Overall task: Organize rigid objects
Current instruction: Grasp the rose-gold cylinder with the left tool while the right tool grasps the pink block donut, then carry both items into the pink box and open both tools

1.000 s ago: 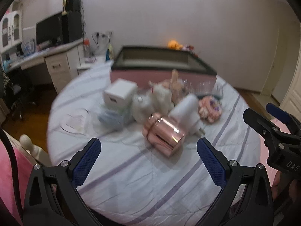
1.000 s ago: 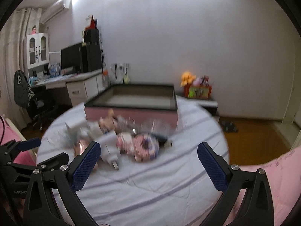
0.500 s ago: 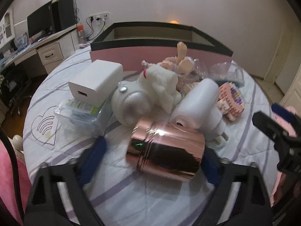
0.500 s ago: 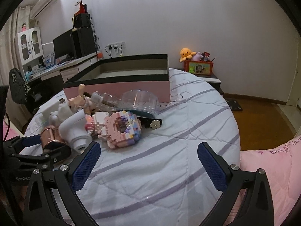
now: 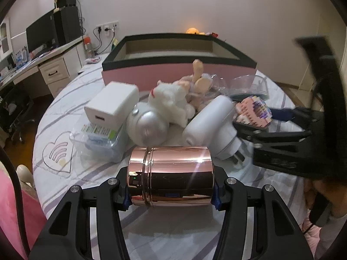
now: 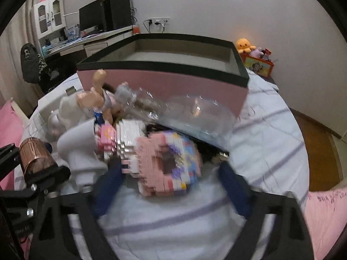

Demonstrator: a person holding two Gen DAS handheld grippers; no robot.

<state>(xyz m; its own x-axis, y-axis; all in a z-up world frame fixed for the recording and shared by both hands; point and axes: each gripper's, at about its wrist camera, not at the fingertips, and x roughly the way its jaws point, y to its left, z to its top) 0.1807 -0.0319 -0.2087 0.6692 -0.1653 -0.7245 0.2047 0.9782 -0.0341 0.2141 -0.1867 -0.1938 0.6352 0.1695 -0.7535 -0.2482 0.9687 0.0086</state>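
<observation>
Since a second ago we have brought both grippers down from a wide-open hover onto the heap of things on the striped bedsheet (image 5: 269,179).

At the left of the pile sits the white rectangular charger block (image 5: 112,105), propped on a clear plastic pack (image 5: 98,139). Just right of it lie a silvery rounded gadget (image 5: 148,126) and a white plush toy (image 5: 171,101).

Nearest us, the shiny rose-gold metal canister (image 5: 171,175) lies on its side. Our left gripper (image 5: 171,194) has its jaws closing on the canister's two flat ends, pads touching or all but touching them; gripping end to end should keep the round body from rolling.

Further right is the white plastic plug-in device (image 5: 213,125). Beyond it, our right gripper (image 6: 171,186) straddles the pink-and-white brick-built figure (image 6: 164,162), jaws closing but not yet pressing, as far as the blur lets us judge.

At the far side waits the open pink box with a black rim (image 5: 177,73), probably the destination for the hard items.
</observation>
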